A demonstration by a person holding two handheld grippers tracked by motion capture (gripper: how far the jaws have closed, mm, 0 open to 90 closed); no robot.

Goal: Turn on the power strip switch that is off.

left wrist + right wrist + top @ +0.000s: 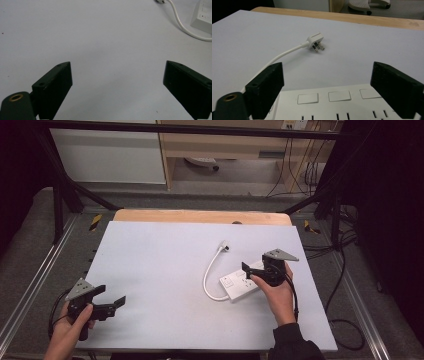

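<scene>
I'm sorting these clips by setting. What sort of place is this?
Probably a lab recording rig: a white-covered table inside a black metal frame, loose cables on the floor, and only a power strip laid out.

You have one white power strip (241, 283) on the one grey table (165, 265). On its top face you can count three rocker switches (339, 96) in a row, with socket slots just beside them. One white cable (209, 272) leaves the strip's end and curves off to one three-pin plug (315, 42), which lies well apart from the strip. Two grippers: one left gripper (111, 306) far from the strip, one right gripper (255, 270) over it.
</scene>
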